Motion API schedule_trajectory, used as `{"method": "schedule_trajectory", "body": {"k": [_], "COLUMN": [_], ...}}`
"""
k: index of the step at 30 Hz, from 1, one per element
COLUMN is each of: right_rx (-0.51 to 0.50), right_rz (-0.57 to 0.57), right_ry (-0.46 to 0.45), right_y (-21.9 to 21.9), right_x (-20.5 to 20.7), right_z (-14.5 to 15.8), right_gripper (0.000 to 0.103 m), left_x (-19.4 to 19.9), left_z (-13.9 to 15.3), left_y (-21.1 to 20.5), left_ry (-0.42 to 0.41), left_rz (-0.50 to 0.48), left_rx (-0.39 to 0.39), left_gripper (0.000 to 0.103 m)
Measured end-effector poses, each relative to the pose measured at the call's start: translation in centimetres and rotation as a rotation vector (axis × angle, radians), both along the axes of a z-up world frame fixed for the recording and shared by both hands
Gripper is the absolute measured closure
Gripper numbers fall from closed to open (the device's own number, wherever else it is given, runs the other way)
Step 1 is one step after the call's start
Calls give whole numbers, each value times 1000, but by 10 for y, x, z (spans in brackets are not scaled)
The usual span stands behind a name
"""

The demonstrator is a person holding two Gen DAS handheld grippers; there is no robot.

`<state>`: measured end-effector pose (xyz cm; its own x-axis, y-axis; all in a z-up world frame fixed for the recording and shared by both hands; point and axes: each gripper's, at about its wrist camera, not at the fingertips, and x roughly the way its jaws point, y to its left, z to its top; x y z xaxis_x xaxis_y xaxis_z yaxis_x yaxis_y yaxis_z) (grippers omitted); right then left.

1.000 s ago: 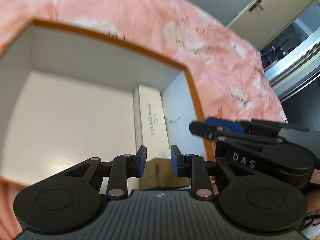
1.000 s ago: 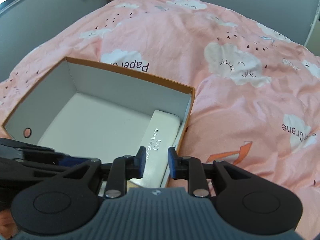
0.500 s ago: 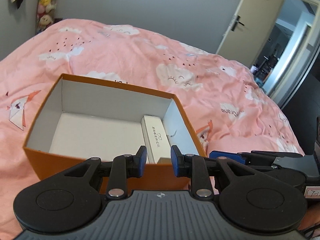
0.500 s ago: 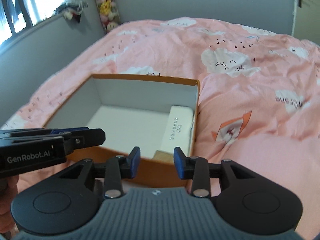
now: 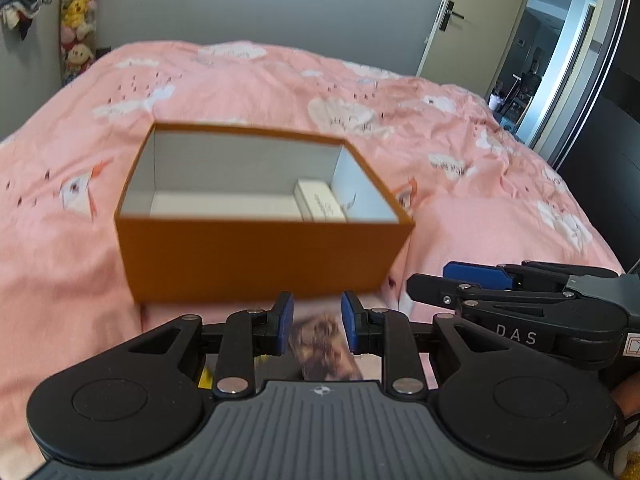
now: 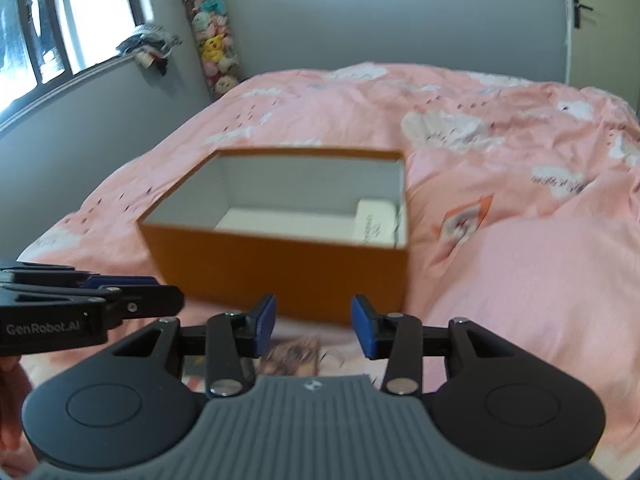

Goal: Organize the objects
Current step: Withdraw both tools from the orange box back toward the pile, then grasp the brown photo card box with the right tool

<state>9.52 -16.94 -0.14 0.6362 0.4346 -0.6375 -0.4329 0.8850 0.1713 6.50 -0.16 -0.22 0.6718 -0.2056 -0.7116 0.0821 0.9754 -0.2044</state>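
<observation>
We now see the orange box [image 5: 260,256] from outside, its near wall facing us, where a second ago both cameras looked down into it from just above. It sits on the bed [image 5: 480,216], open at the top, and the white carton [image 5: 320,202] lies inside against its right wall as before. Our left hand-held gripper [image 5: 316,328] has drawn back to the near side of the box; its pads stand a little apart, as they did earlier, and grip nothing. Our right hand-held gripper [image 6: 313,330] has pulled back too and its jaws are opening, wider than a second ago, with nothing clamped between them. Below both, a blurred printed picture [image 6: 292,360] has come into view on the bed.
</observation>
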Motion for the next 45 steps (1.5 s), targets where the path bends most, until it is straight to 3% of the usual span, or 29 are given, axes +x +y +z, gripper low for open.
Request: {"method": "schedule_trajectory", "body": {"k": [9,13,15,18,23,30,41,45], "right_rx": [-111,-114,-110,-88,-90,-93,-93,-70], "right_rz": [-8,-1,7,46,124,121,151,174], "right_ry": [129,186,197,195,216,289,409,449], "right_y": [8,6,6,9,22,25,31,33], "right_x": [-21,-23,-22,-24,-24,-15,-8,-6], "right_z": [-33,-44,-46,-44,-49,-63,-80,-85], "right_gripper": [54,56,61,62,62,62,62,76], "left_x": [-22,-27,-28,-26,-24,-20,-18,-18], "left_z": [-24,-31,-36,-44,-50,-53,-51,-54], "left_y": [22,36,39,44,42,42,26,26], "left_ry": [141,192,218,248,244,237,222,238], "left_rz": [48,84,81,84,65,47,-33,-22], "left_rx": [-88,-98,-99,-137,-154,-161,-121,-120], "left_gripper": [74,74,74,74,74,68,68,68]}}
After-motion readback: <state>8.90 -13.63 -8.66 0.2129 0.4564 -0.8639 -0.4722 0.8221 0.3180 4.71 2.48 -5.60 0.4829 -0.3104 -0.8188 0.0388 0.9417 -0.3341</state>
